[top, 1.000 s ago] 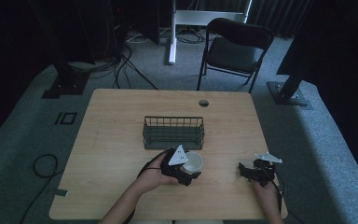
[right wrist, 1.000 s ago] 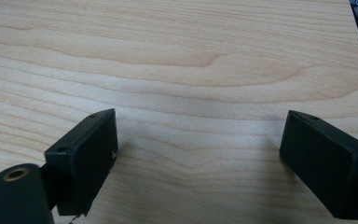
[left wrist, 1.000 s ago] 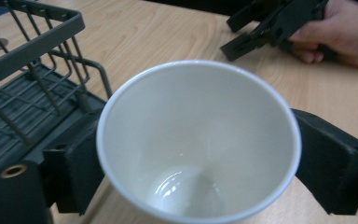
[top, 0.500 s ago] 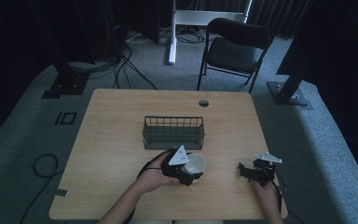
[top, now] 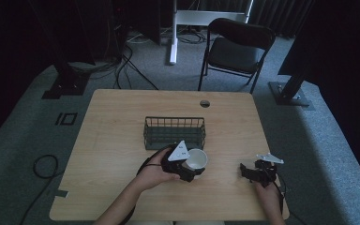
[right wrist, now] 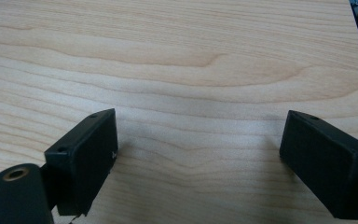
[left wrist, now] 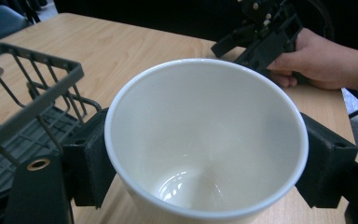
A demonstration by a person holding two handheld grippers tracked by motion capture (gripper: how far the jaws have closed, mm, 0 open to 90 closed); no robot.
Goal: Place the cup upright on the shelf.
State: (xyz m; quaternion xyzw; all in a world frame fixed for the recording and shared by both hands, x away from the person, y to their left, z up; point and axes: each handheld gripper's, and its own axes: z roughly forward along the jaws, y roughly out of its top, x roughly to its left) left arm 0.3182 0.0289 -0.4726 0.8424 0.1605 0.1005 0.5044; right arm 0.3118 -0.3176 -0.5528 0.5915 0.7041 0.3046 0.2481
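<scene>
A white cup (left wrist: 205, 140) sits between my left gripper's (left wrist: 205, 158) black jaws, whose pads press on its sides. From above, the cup (top: 198, 159) stands on the wooden table (top: 112, 140) just in front of the wire basket (top: 174, 132), with the left gripper (top: 194, 169) shut on it. My right gripper (top: 246, 171) rests near the table's front right corner, and its jaws stand wide apart over bare wood (right wrist: 200, 158). The left gripper view also catches the right gripper (left wrist: 261, 37) in a hand beyond the cup.
The dark wire basket (left wrist: 32, 93) lies close to the cup's left in the left gripper view. A round cable hole (top: 205, 103) sits at the table's far edge. A folding chair (top: 236, 49) stands behind the table. Cables lie on the floor at left.
</scene>
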